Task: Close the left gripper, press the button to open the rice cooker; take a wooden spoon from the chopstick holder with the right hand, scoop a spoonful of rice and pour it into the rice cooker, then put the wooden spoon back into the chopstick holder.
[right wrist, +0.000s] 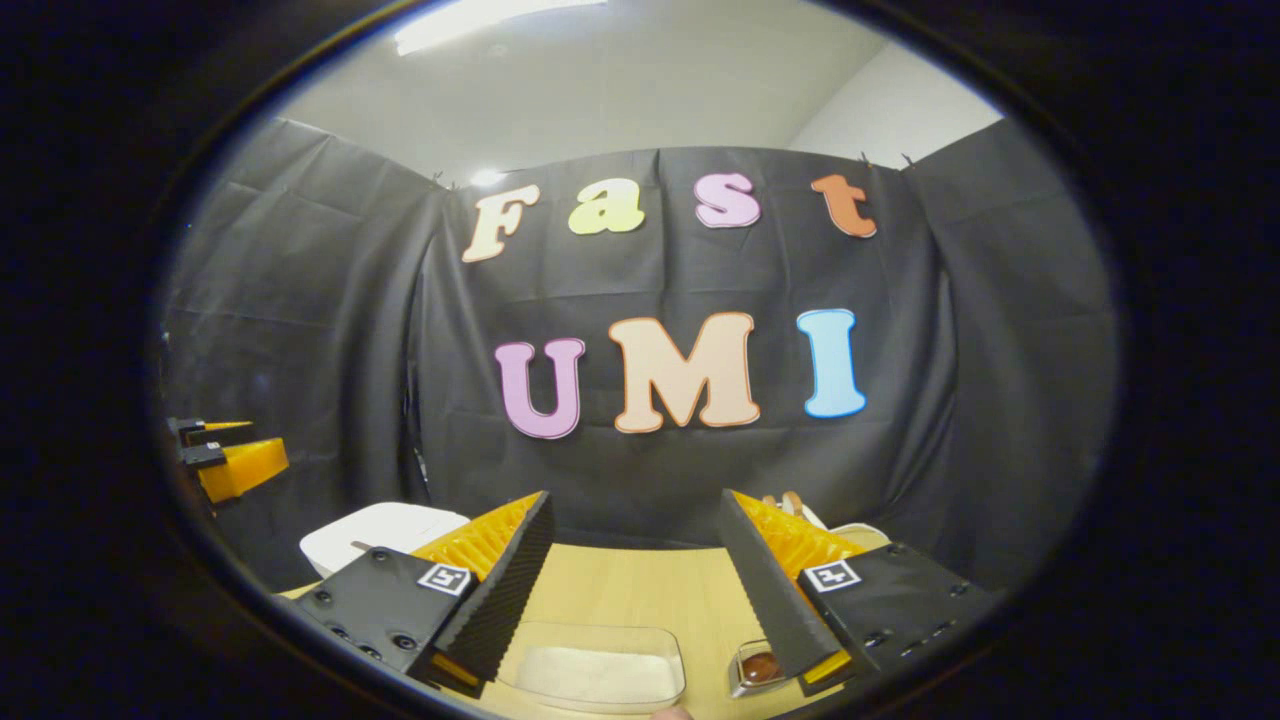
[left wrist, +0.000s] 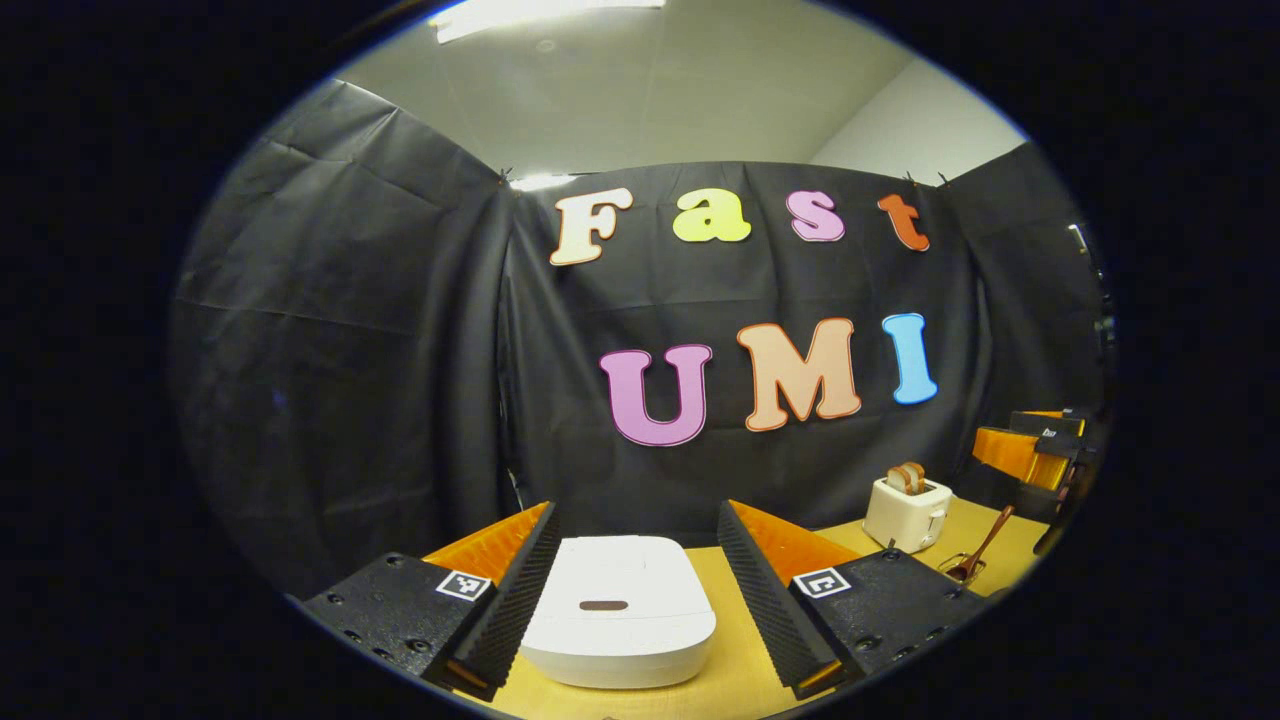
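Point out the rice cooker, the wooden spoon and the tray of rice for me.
rice cooker [left wrist: 618, 610]: left gripper view, on its closed white lid.
wooden spoon [left wrist: 986, 546]: left gripper view, midway along its handle.
tray of rice [right wrist: 592, 675]: right gripper view, on the rice inside.

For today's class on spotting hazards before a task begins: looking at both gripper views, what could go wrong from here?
1. The left gripper is open, straddling the closed rice cooker; pressing like this, the fingers might miss its button.
2. The wooden spoon stands close to the toaster, so the right gripper may bump it while reaching.
3. The clear rice tray sits at the table's near edge; scooping could push it.
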A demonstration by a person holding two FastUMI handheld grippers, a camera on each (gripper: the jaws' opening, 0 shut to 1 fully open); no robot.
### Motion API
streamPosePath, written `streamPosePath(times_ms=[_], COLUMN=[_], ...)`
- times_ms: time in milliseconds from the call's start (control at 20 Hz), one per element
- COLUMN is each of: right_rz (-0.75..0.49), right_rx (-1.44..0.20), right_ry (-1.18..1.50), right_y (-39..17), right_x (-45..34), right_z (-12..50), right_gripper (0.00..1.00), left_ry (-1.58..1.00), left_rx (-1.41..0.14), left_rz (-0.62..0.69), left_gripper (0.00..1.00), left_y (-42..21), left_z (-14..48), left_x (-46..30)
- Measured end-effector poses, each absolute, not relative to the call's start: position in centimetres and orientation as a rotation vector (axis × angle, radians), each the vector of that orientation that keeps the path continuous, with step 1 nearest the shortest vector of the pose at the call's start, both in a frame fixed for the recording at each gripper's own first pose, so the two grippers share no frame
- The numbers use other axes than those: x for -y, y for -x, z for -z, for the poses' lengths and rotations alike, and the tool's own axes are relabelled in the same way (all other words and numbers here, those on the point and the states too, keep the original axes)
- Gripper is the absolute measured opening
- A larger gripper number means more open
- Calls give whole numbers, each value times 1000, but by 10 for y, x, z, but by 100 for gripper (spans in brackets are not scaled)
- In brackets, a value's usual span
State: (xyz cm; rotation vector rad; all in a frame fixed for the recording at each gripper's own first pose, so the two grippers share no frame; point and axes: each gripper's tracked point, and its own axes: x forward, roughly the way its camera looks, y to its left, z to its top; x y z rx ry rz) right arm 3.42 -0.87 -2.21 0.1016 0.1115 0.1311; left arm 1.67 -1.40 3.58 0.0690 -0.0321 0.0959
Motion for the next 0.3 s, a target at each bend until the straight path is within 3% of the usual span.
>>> streamPosePath(times_ms=[300], right_rz=[-142], right_rx=[-103], right_ry=[-82], right_y=[-30], right_x=[1], right_z=[18], right_gripper=[100], left_ry=[-41], left_rx=[29], left_rz=[-121], left_gripper=[94], left_y=[-11], left_z=[-34], left_x=[7])
